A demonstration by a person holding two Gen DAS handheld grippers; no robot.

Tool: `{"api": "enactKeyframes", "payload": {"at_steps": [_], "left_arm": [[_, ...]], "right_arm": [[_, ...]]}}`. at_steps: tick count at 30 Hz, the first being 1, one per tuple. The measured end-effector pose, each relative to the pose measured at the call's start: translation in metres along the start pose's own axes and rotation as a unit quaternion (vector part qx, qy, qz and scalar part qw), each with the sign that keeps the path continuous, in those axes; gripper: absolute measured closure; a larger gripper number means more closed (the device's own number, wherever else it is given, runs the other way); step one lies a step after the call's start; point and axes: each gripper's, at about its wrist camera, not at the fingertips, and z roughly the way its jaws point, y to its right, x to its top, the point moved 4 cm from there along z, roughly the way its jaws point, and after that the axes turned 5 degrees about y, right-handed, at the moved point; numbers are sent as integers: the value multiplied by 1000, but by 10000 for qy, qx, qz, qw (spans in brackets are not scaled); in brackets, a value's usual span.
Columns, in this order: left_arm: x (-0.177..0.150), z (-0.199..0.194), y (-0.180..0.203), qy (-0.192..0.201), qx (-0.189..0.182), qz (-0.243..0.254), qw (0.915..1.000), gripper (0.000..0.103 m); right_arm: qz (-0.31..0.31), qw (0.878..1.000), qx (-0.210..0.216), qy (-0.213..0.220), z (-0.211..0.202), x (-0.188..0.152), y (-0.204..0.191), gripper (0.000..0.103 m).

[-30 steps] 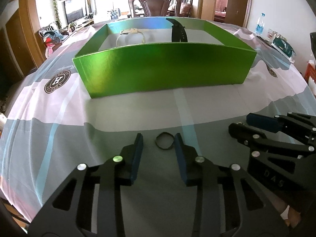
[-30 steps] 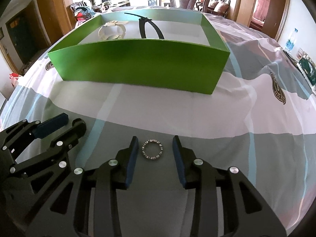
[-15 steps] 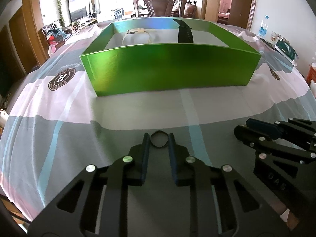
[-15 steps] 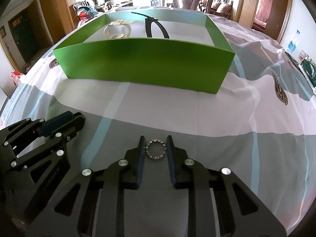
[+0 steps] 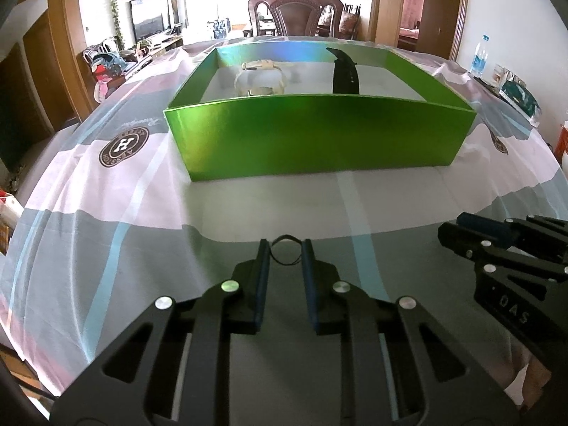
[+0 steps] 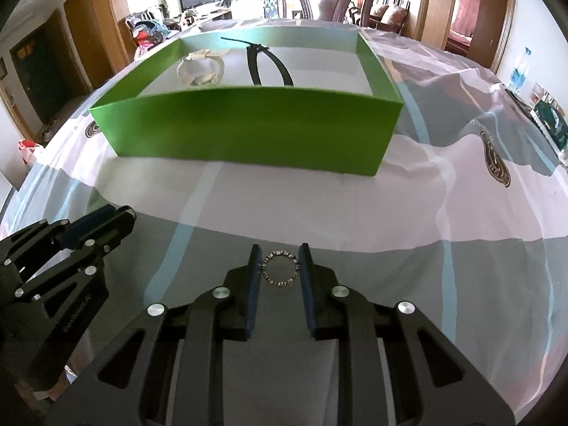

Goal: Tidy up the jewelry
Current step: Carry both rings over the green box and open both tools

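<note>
My left gripper (image 5: 285, 245) is shut on a thin black ring (image 5: 284, 237), which stands pinched between its blue pads just over the tablecloth. In the right wrist view, my right gripper (image 6: 279, 252) is shut on a silver beaded ring (image 6: 280, 285) held flat between its pads. Each gripper shows in the other's view: the right gripper (image 5: 454, 225) at the right, the left gripper (image 6: 120, 213) at the left. Beyond them stands an open green box (image 5: 319, 135) (image 6: 248, 127) holding a cream bracelet (image 5: 261, 78) (image 6: 202, 67) and a black strap (image 5: 344, 74) (image 6: 262, 64).
A patterned tablecloth (image 5: 124, 184) with round emblems covers the table. A water bottle (image 5: 479, 55) and a teal packet (image 5: 520, 97) sit at the far right edge. A dark wooden chair (image 5: 296, 10) stands behind the box.
Both pairs of jaws have closed in from either side onto their rings. The hands have hardly shifted.
</note>
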Motion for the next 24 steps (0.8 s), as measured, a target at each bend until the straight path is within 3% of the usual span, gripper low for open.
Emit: {"api": "enactKeyframes", "payload": {"at_steps": [6, 13, 24], "left_arm": [[4, -3, 0, 76, 61, 17, 10000, 85], [29, -27, -3, 636, 294, 132, 9975, 85], [77, -75, -7, 1528, 334, 108, 9876, 85]], "right_arm": [[-37, 10000, 38, 83, -1, 3, -6, 81], [-72, 9967, 64, 811, -34, 30, -7, 81], [-235, 9831, 38, 1815, -87, 70, -15, 81]]}}
